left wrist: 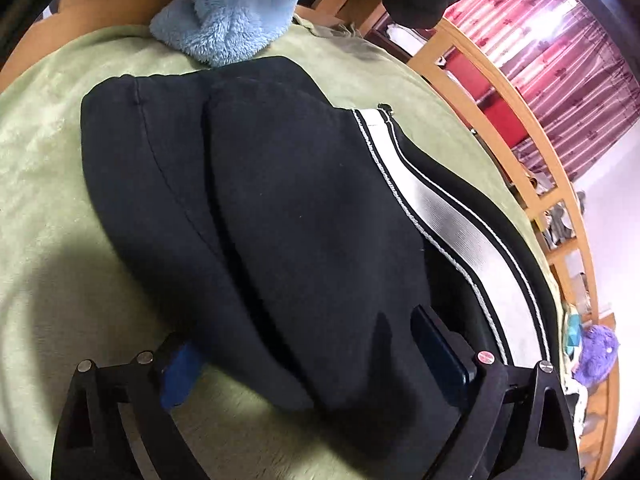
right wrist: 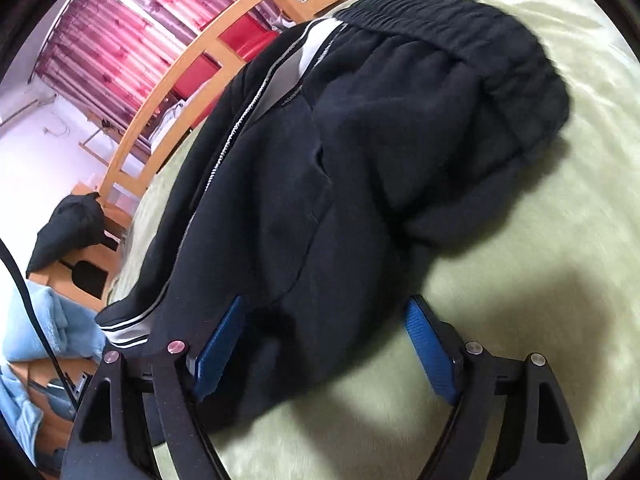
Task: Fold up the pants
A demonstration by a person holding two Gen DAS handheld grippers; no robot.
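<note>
1. The black track pants lie on the pale green blanket that covers the bed, and I use them as my landmark for everything else.
2. In my left wrist view the pants are doubled into two thick layers, with a white side stripe running along their right edge.
3. My left hand-held gripper is spread wide, straddling the near end of the pants; its blue pad shows at the left edge of the cloth and the other finger lies against the fabric beside the stripe. The jaws are not pinched together on anything.
4. Beyond the far end of the pants a fluffy light blue garment hangs down and touches the blanket.
5. To the right of the pants stands a wooden rail, with red-purple curtains behind it.
6. In my right wrist view the elastic waistband sits at the far end of the pants, bunched and creased.
7. My right hand-held gripper is also wide open over the near end of the pants, its left blue pad against the cloth and its right blue pad just beside the cloth's edge, above the blanket.
8. Left of the pants a black bundle rests on wooden furniture.
</note>
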